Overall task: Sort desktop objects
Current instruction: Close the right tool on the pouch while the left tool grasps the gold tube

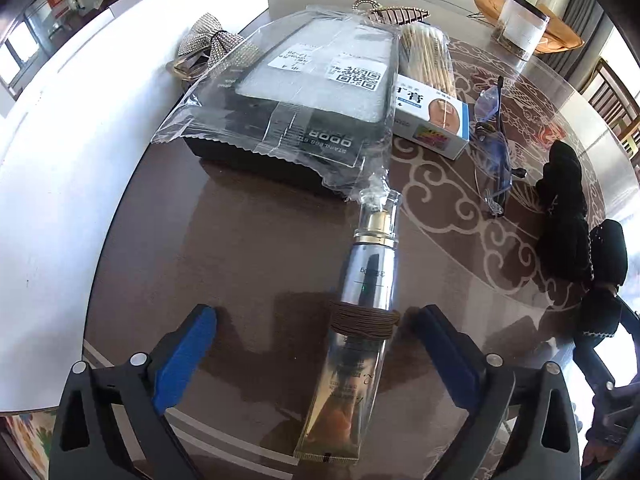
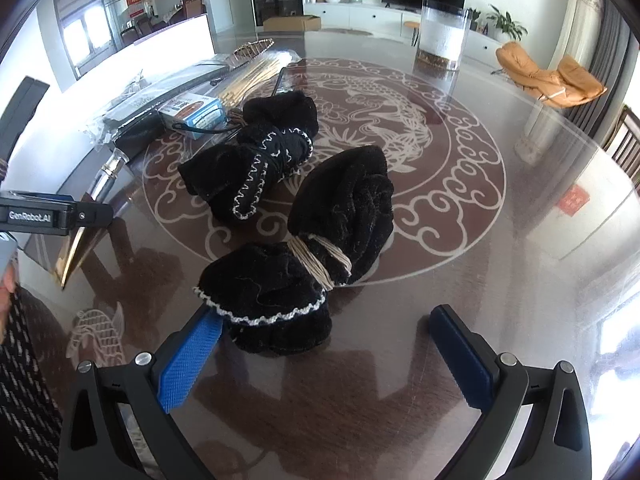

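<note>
A silver and gold cosmetic tube (image 1: 356,320) with a brown band lies on the glass table between the open fingers of my left gripper (image 1: 316,340), not touched. Beyond it lie a black box in clear wrap (image 1: 304,92), a white and blue medicine box (image 1: 432,120), a bundle of sticks (image 1: 428,56) and glasses (image 1: 492,140). My right gripper (image 2: 328,344) is open; a black velvet pouch tied with beige string (image 2: 320,248) lies just ahead, its frilled end by the left finger (image 2: 188,360). A second black pouch (image 2: 260,152) lies beyond it.
A rhinestone bow (image 1: 216,48) and a leaf-shaped dish (image 1: 392,14) sit at the far side. A clear cylinder jar (image 2: 442,36) stands farther back. A white board (image 1: 60,152) borders the table on the left. The left gripper's body (image 2: 36,212) shows at the left edge.
</note>
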### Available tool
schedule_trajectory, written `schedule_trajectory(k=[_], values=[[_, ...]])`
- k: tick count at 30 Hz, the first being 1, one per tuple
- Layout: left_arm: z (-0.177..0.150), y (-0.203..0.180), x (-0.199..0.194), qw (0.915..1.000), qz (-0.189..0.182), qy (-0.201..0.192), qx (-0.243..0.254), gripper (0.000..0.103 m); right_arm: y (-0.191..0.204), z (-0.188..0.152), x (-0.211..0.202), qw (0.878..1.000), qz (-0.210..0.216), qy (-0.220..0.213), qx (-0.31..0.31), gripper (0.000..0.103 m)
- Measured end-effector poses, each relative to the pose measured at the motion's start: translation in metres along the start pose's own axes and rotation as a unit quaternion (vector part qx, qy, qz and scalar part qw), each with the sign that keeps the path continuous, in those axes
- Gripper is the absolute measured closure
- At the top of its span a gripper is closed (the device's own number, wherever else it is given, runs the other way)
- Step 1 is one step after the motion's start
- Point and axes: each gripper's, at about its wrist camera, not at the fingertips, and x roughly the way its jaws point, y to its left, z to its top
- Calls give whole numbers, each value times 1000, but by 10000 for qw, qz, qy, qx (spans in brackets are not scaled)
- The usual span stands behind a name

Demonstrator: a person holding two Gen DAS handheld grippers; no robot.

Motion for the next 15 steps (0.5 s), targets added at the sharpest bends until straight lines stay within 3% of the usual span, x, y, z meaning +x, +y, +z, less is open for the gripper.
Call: schedule_trajectory(k=[3,7,8,15], values=[[3,0,1,10000,-23,-69,-18,0,-4,11,-12,9991,283,-110,280,0],[4,1,1,10000,-33,-85,30,0,4,27,5,9997,4,150,183,0],[-9,-4,-1,9999,-31,-89,51,0,4,27,11,9994,-54,252,213,1],[-16,-3,-5,10000,-17,-93,30,0,-22,5,16,9971,-466,471,381,0]])
